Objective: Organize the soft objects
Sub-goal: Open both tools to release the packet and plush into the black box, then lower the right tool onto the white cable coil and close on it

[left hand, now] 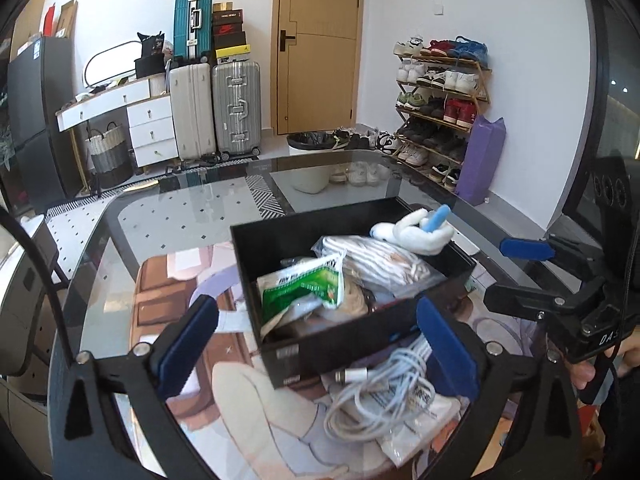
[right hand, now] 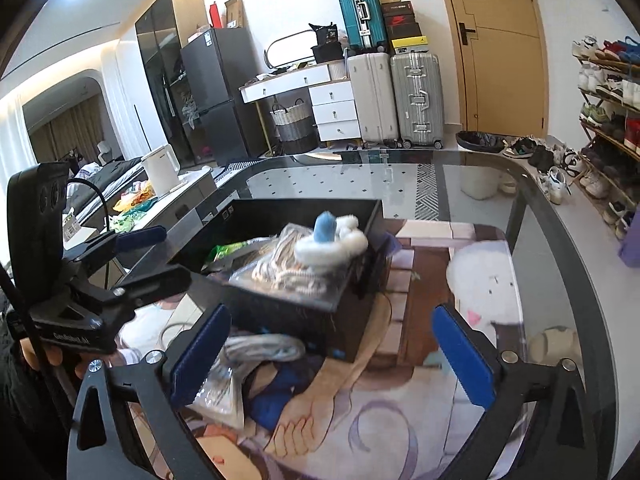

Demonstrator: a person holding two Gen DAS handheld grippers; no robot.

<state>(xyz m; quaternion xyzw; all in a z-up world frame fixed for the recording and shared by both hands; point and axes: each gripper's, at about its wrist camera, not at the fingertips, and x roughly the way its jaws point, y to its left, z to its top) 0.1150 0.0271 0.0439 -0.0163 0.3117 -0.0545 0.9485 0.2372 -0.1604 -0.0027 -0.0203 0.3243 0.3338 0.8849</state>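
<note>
Centrally on the glass table [left hand: 168, 216] stands a black box [left hand: 340, 344], packed with soft things: a white plush toy [left hand: 416, 232] with a blue part lies on top at the far right corner, over a clear bag of white striped fabric [left hand: 384, 260], and a green-and-white packet [left hand: 304, 288] with Chinese print too small to read leans at the near left. Just in front of the box, on the illustrated mat [left hand: 248, 400], lies a coil of white cable [left hand: 380, 400] on a clear printed bag.

The left gripper [left hand: 316, 344] hovers before the box, its blue-padded jaws spread wide and holding nothing; the box's near wall sits between them. The right gripper [right hand: 336, 356] is likewise wide open and empty, off to the right of the box over the mat. In the right wrist view the left gripper's body reads "GenRobot.AI"; in the left wrist view the right one shows the letters "DAS" at the frame edge.

Against the far wall, shoe boxes [left hand: 229, 32] stacked beside a teal suitcase [left hand: 192, 22] bear Nike and Jordan logos
</note>
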